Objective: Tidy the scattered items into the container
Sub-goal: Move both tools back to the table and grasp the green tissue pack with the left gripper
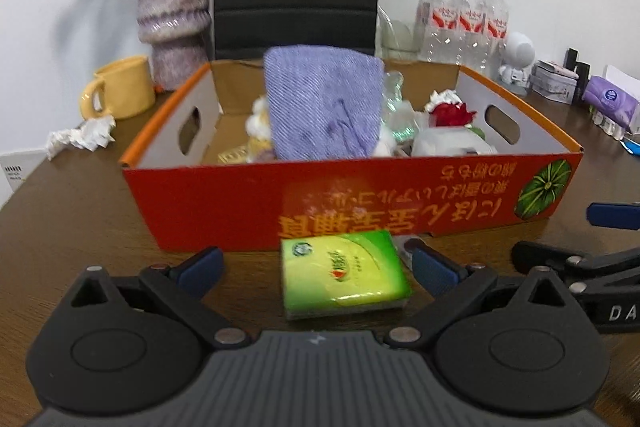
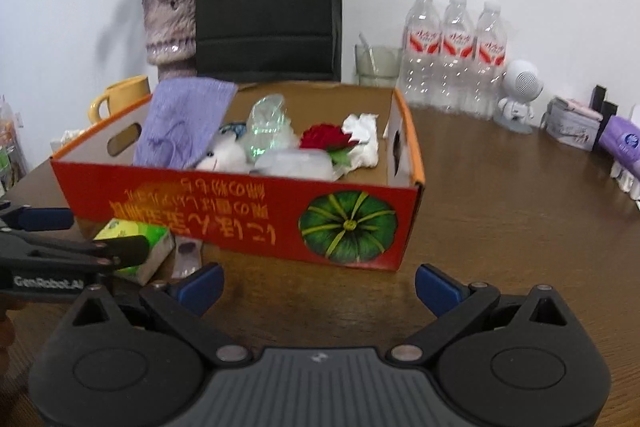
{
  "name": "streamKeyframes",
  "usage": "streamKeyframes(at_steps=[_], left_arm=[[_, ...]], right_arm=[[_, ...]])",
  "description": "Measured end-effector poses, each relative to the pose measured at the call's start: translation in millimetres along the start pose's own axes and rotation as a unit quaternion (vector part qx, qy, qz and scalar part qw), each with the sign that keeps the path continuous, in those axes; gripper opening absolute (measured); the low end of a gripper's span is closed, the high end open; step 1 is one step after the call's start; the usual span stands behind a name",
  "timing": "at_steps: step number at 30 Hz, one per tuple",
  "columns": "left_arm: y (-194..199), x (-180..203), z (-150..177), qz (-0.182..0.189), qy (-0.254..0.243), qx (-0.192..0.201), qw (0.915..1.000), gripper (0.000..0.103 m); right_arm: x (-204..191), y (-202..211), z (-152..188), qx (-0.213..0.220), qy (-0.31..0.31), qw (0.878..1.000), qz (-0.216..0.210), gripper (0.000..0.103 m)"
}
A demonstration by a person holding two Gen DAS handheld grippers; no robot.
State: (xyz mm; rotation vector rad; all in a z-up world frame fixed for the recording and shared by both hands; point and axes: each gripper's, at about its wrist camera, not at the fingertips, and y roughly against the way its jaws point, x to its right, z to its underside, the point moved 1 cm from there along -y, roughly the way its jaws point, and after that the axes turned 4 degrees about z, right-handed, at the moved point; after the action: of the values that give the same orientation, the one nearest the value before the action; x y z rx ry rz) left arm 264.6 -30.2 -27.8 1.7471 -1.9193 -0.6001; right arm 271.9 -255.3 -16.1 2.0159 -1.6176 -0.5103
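A red cardboard box with a pumpkin picture stands mid-table. It holds a purple cloth, a red flower, crumpled plastic and white items. A green tissue pack lies on the table against the box's front wall. My left gripper is open, with one finger on each side of the pack and gaps to both. A small dark packet lies just right of the pack. My right gripper is open over bare table, with nothing between its fingers.
Crumpled paper and a yellow mug sit left of the box. Behind it are a vase and a black bag. Water bottles, a white figurine, tins and a purple pack line the back right.
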Motion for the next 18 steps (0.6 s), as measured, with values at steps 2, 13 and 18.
streamKeyframes(at_steps=[2, 13, 18], left_arm=[[-4, 0, 0, 0.000, 0.002, -0.006, 1.0000, 0.089], [7, -38, 2, 0.024, 0.035, 0.004, 0.9991, 0.065], [13, -55, 3, 0.029, 0.038, 0.006, 0.9988, 0.066]], right_arm=[[-2, -3, 2, -0.005, 0.003, 1.000, -0.004, 0.102], [-42, -10, 1, 0.002, 0.040, 0.999, -0.032, 0.096], [-75, -18, -6, 0.001, 0.055, 0.998, -0.040, 0.084]])
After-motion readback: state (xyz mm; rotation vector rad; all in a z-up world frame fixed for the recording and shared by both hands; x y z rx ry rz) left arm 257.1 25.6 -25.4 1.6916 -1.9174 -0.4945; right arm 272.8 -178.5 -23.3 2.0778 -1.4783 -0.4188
